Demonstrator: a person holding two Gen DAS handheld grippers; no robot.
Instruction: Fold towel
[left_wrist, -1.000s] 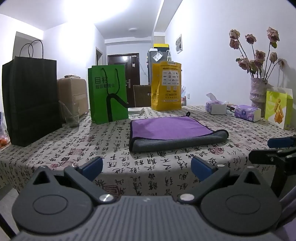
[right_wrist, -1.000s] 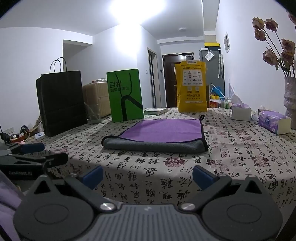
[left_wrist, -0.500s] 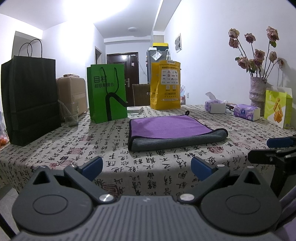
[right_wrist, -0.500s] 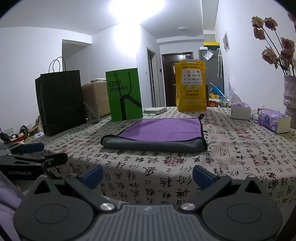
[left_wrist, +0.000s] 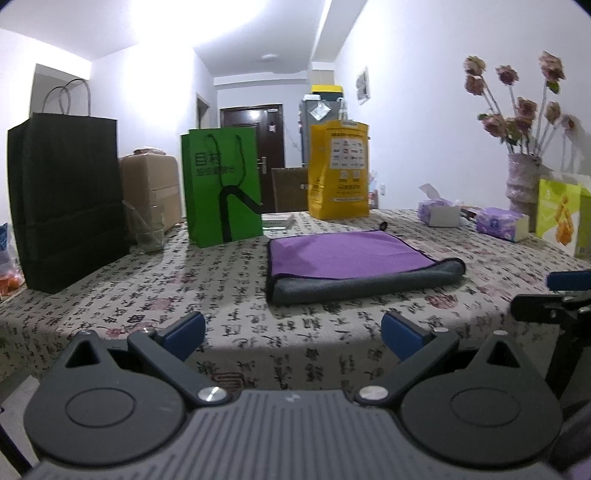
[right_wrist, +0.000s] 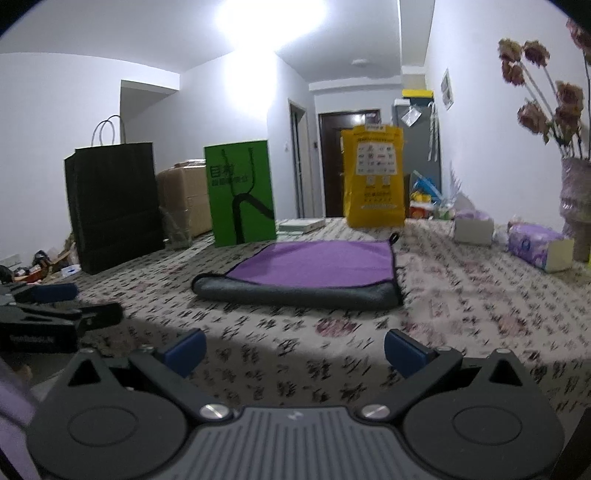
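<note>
A purple towel with a grey underside (left_wrist: 351, 258) lies folded flat on the patterned tablecloth (left_wrist: 221, 295); its grey folded edge faces me. It also shows in the right wrist view (right_wrist: 314, 269). My left gripper (left_wrist: 293, 332) is open and empty, held in front of the table's near edge. My right gripper (right_wrist: 295, 350) is open and empty, likewise short of the towel. Each gripper shows in the other's view: the right one at the right edge (left_wrist: 554, 295), the left one at the left edge (right_wrist: 55, 310).
At the back stand a black paper bag (left_wrist: 66, 199), a green bag (left_wrist: 221, 184), a yellow bag (left_wrist: 340, 170) and a glass (left_wrist: 146, 229). On the right are tissue packs (left_wrist: 502, 223), a tissue box (left_wrist: 439, 212), a flower vase (left_wrist: 524, 177) and a small bag (left_wrist: 561, 218).
Both grippers have shifted slightly, the right view rising a little and blurring. The towel has not moved and both grippers stay open.
</note>
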